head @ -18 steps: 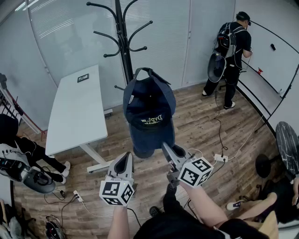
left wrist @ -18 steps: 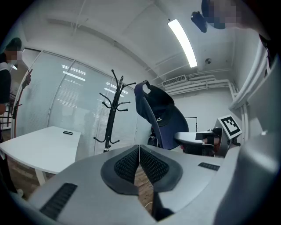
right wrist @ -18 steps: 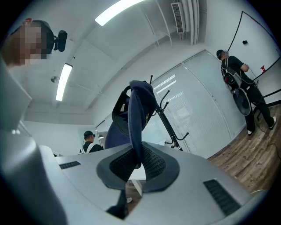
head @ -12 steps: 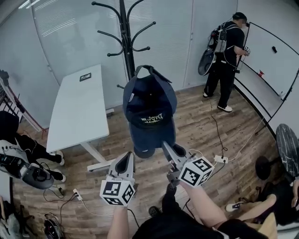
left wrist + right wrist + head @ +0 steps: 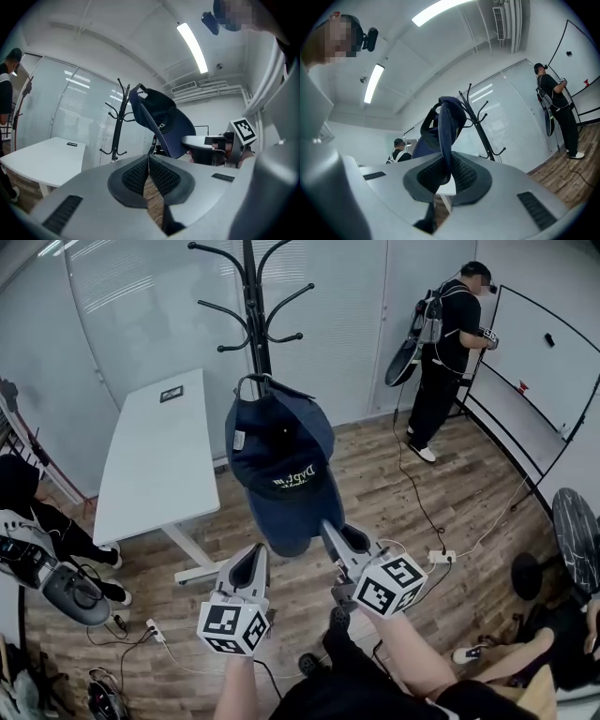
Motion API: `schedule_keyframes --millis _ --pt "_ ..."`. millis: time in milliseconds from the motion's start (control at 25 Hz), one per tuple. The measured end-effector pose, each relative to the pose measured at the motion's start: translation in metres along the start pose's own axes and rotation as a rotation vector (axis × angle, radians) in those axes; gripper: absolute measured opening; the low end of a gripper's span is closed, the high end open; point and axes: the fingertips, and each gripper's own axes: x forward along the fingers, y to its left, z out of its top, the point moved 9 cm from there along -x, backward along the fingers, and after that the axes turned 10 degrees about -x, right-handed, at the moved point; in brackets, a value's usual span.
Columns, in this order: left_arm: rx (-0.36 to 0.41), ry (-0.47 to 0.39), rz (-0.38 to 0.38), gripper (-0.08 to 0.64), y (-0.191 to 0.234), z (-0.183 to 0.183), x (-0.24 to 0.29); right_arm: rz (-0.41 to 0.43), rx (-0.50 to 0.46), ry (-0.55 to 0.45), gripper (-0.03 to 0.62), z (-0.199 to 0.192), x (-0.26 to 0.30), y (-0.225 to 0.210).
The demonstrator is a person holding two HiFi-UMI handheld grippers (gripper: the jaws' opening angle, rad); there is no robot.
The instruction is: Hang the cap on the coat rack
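A dark blue cap hangs upside down in the air, its back strap up near the lower hooks of the black coat rack. My right gripper is shut on the cap's brim from below; in the right gripper view the brim runs down between the pads, with the coat rack behind. My left gripper sits lower left of the cap, shut and holding nothing. In the left gripper view the cap is at upper right and the coat rack stands beyond.
A white table stands left of the rack. A person stands at a whiteboard at the back right. Another person sits at the left edge. Cables and a power strip lie on the wood floor; a fan stands right.
The cap has moved left and up towards the coat rack with the right gripper. The person at the back has stepped a little to the left.
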Motion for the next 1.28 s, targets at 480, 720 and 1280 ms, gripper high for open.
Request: schedule_keyframes --millis 480,720,1280 --pt "0.017 -0.029 0.009 0.02 0.007 0.021 0.023 0.027 0.092 -0.123 0.043 0.023 0.031 -0.019" --pt "0.05 -0.028 0.015 0.02 0.012 0.041 0.053 0.056 0.099 -0.165 0.043 0.042 0.06 -0.039" --pt "0.094 -0.051 0.035 0.02 0.027 0.068 0.109 0.093 0.13 -0.187 0.043 0.061 0.124 -0.086"
